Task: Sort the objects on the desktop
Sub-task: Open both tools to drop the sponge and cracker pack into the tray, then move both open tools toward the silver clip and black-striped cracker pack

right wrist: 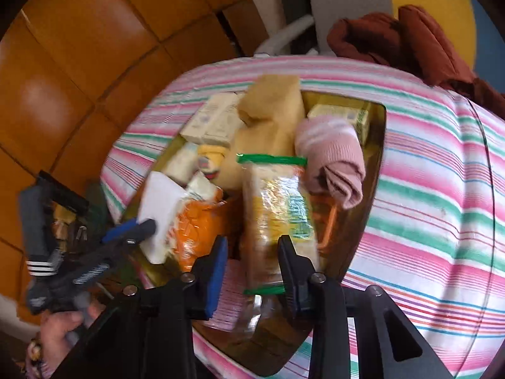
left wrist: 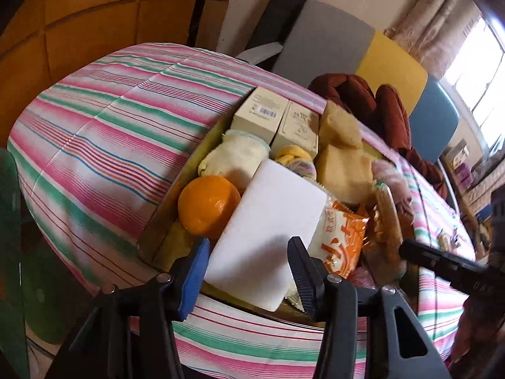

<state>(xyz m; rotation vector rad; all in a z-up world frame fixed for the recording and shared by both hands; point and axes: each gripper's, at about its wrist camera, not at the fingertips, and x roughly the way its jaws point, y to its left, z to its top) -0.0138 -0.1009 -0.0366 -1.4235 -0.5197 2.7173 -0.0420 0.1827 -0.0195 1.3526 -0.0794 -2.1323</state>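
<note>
- Left wrist view: my left gripper (left wrist: 249,265) is clenched on the white block (left wrist: 268,230). The block's long axis runs away from the tongs, over the tray (left wrist: 195,145). Bare striped cloth (left wrist: 104,132) lies left; the orange (left wrist: 208,203) sits just beyond the blue pad.
- Right wrist view: my right gripper (right wrist: 252,262) straddles the clear packet (right wrist: 277,208), lengthwise ahead; I cannot tell whether it is pinching. Only here do I see the pink sock (right wrist: 331,161) and open cloth to the right.

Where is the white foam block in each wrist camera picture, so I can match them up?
Left wrist view: the white foam block fills the lower centre, between the fingers of the left tool, beside the orange.
Right wrist view: it sits at centre left, with the left tool's tips at it.
Shared landmark: the orange snack packet lies directly against the block.
</note>
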